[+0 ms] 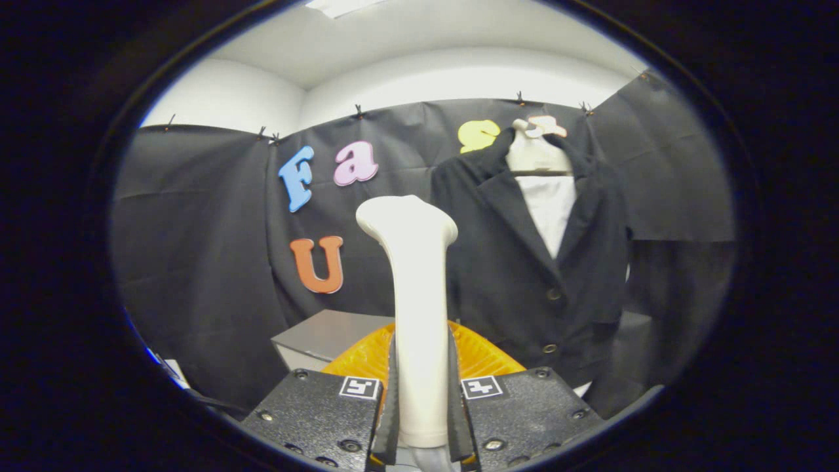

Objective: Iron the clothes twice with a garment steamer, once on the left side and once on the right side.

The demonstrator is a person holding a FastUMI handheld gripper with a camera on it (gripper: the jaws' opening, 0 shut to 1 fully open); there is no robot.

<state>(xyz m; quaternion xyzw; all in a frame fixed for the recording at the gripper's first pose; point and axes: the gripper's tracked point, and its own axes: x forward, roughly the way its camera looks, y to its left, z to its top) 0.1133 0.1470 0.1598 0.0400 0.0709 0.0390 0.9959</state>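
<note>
Gripper view, item by item.

1. Gripper [423, 400]: both fingers pressed against the handle of the garment steamer [414, 288], one on each side, closed narrow around it. Grip sits low on the handle.

2. Garment steamer: pale, slim body rising upright from between the fingers toward 12 o'clock, ending in a rounded, flared head [405, 219] tipped slightly toward 11 o'clock. No steam can be made out. The head stands apart from the cloth, with open space between it and the garment.

3. Jacket [518, 275]: dark, buttoned, hung on a pale mannequin form [539, 154] with a white front panel [552, 206] showing between the lapels. It lies beyond the fingers at about 1 to 2 o'clock from the steamer head, against the black booth wall [196, 249]. Two buttons visible low on the front.

4. Orange object [367, 357]: ribbed, just ahead of the fingers, behind the steamer handle; what it is cannot be told.

5. Grey box [321, 334]: at 10 o'clock from the fingers, near the orange object.

Progress, as judged: steamer is picked up and held. Whether either pass is done cannot be told, as the jacket shows no mark of steaming. With the head off the cloth and to the jacket's left-hand side as seen, the left pass looks likeliest to come next, right pass after.
</note>
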